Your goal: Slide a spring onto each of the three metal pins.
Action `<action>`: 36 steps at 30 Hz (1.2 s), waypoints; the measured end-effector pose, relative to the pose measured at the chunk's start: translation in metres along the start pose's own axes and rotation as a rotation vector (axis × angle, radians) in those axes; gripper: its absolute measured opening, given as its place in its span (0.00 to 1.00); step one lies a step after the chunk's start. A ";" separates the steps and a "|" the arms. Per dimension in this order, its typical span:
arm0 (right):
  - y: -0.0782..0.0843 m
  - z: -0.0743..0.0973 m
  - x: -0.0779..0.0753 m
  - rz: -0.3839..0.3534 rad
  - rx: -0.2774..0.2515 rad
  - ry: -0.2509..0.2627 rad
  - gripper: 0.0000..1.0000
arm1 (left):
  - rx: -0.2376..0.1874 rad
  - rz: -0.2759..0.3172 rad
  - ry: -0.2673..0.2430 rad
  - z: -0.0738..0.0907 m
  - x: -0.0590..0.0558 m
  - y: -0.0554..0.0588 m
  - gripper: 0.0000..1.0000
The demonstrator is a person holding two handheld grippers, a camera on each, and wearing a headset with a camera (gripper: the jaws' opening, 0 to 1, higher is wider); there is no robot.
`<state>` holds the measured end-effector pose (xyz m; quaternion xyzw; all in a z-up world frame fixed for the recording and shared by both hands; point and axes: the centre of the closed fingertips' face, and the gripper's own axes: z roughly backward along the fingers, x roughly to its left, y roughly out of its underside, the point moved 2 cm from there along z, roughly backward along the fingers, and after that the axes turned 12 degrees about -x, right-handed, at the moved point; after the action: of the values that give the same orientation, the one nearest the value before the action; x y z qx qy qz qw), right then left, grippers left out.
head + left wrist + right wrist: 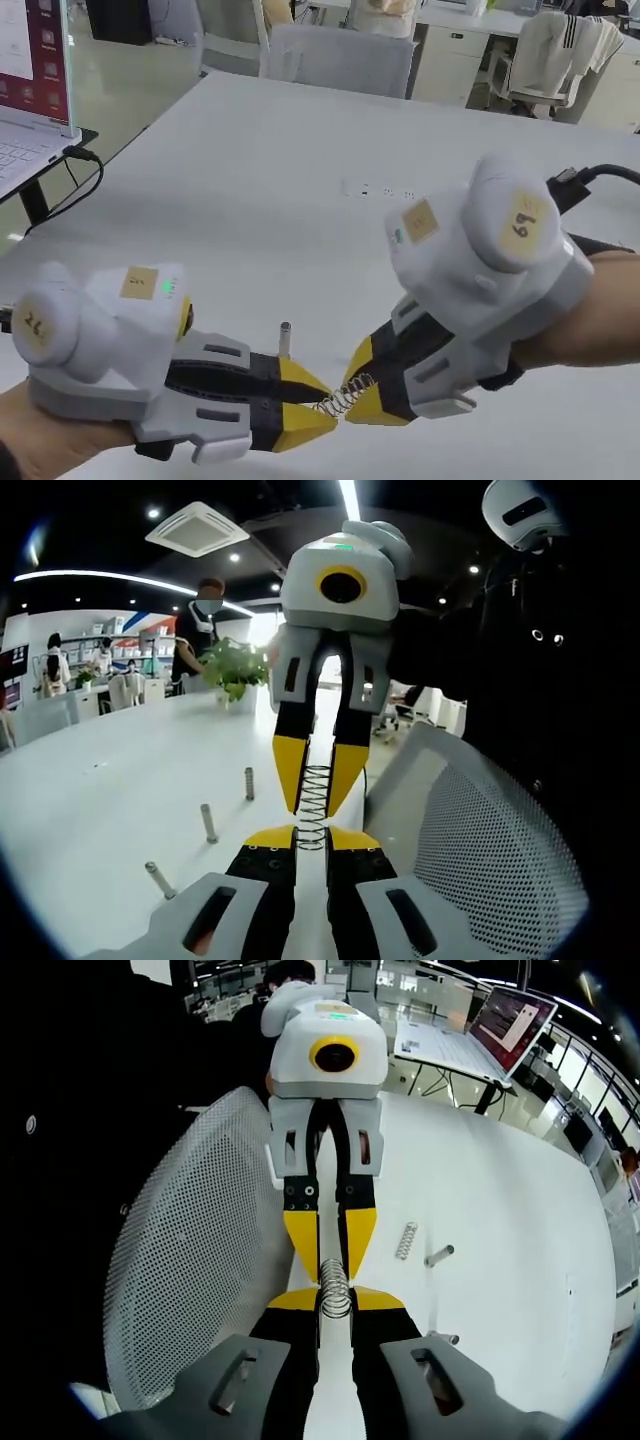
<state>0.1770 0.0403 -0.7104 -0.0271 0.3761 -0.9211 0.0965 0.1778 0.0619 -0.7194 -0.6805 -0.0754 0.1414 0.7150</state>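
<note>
Gripping one spring (343,397) by opposite ends, the left gripper (312,837) and right gripper (335,1300) meet tip to tip, an upright pin (285,340) just beyond.

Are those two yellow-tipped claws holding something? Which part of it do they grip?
Yes, one spring, shared: the left gripper pinches one end and the right gripper pinches the other end, the coils spanning between them.

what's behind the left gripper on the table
A bare upright pin stands just behind the left gripper, which grips a spring. The pin's foot is hidden by the jaws, so where it meets the table can't be seen.
</note>
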 end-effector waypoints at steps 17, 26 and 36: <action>-0.008 -0.004 0.001 0.023 0.029 -0.007 0.08 | 0.010 -0.010 0.007 -0.002 0.000 0.001 0.03; -0.006 -0.004 0.000 0.024 0.038 -0.006 0.08 | 0.011 -0.014 0.003 -0.002 0.001 0.001 0.04; 0.003 0.001 -0.009 0.013 0.064 0.019 0.08 | 0.019 -0.006 -0.016 0.003 0.005 0.005 0.13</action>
<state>0.1862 0.0394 -0.7115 -0.0130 0.3476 -0.9322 0.0997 0.1812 0.0665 -0.7247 -0.6722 -0.0821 0.1453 0.7213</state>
